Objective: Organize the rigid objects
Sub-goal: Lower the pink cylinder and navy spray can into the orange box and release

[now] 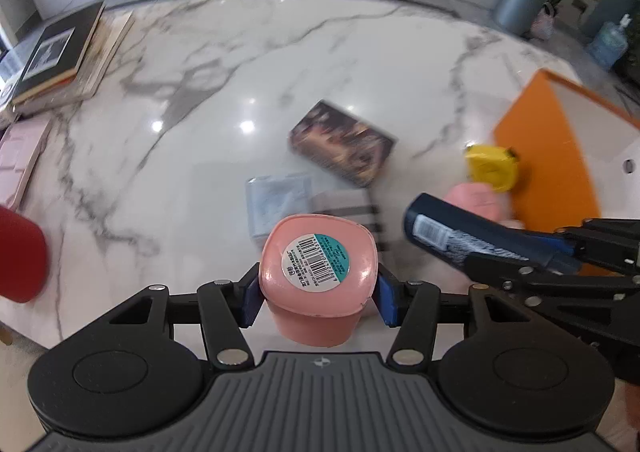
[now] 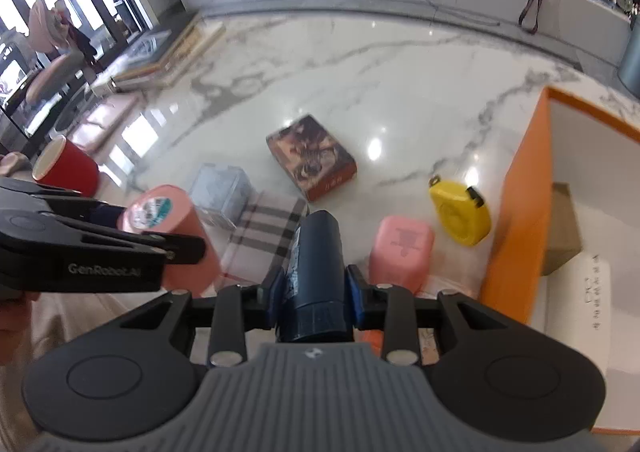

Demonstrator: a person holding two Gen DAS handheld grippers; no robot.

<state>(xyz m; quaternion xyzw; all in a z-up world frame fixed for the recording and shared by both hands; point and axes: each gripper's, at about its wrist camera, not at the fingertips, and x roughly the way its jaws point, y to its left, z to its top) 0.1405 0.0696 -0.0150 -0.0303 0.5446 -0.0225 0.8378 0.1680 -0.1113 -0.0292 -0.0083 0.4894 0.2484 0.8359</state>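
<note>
The left gripper [image 1: 318, 298] is clamped on a pink cup [image 1: 318, 276], its blue pads pressing both sides and the barcode sticker on the base facing the camera, the cup held above the marble table [image 1: 224, 63]. The right gripper [image 2: 312, 294] squeezes a dark blue bottle [image 2: 316, 268] between its pads, also clear of the surface. Beneath them lie a plaid cloth [image 2: 266, 230] and a clear plastic box [image 2: 220, 193], with a patterned card box [image 2: 312, 157] just beyond. A second pink container [image 2: 402, 248] stands near a yellow tape measure [image 2: 460, 211], beside the orange box [image 2: 516, 211]. A red cup [image 2: 66, 167] sits off to the left.
</note>
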